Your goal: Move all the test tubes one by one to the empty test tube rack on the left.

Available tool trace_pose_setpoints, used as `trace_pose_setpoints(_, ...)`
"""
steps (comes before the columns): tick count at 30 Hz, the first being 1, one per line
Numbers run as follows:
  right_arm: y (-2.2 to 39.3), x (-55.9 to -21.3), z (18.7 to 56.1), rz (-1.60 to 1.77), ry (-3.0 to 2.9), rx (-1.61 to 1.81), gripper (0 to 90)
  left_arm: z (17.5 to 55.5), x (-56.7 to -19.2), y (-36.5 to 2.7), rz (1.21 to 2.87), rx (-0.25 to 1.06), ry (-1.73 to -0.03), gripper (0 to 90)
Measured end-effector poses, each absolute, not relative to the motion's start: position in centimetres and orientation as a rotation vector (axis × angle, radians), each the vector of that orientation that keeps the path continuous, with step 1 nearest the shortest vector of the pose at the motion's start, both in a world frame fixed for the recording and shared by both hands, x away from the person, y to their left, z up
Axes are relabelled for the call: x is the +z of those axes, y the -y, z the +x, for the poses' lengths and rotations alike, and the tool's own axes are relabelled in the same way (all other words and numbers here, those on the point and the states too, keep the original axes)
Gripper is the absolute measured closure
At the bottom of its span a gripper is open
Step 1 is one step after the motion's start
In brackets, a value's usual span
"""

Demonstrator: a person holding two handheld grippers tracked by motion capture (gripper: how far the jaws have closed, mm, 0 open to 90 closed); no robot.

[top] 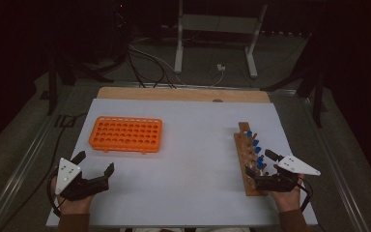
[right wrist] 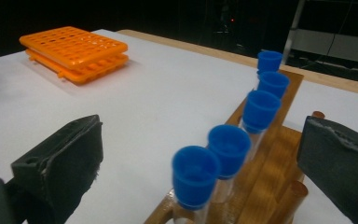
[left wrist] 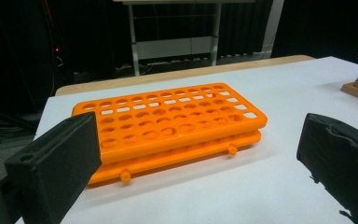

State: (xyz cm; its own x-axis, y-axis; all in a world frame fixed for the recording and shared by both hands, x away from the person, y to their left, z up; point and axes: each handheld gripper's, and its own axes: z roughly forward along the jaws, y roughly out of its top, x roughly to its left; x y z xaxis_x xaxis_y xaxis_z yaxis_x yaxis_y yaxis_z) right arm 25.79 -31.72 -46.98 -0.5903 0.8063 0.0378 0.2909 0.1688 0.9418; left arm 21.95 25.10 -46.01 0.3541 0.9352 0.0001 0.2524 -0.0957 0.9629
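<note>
Your right tongs (top: pixel 260 170) stand wide around the nearest blue-capped tube (right wrist: pixel 196 176); left tongs (top: pixel 94 163) wide, empty. An off-centre squeeze could tip the wooden rack (top: pixel 249 155).

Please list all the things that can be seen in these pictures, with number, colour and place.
tube rack: one, orange, empty, left half of the sheet.
wooden rack: one, brown, right half of the sheet.
capped tubes: five, blue caps, standing in the wooden rack.
sheet: one, white, covering the table.
metal stand: one, grey, on the floor behind the table.
left gripper: one, black, jaws open, near the orange rack.
right gripper: one, black, jaws open, at the wooden rack.
</note>
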Motion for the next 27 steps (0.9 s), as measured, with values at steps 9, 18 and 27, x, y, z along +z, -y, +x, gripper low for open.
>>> trace_pose_setpoints(9,32.0,-46.9,25.8,1.024,-1.959,1.436,0.4,21.5,-46.1,-25.8,1.559,0.838,-1.124,0.3)
trace_pose_setpoints(18,32.3,-46.3,25.4,1.024,-1.980,1.433,0.7,21.7,-46.2,-25.9,1.555,0.837,-1.144,0.4)
trace_pose_setpoints(27,32.4,-45.9,24.3,1.006,-2.026,1.420,15.2,21.8,-46.4,-25.9,1.556,0.829,-1.152,0.3)
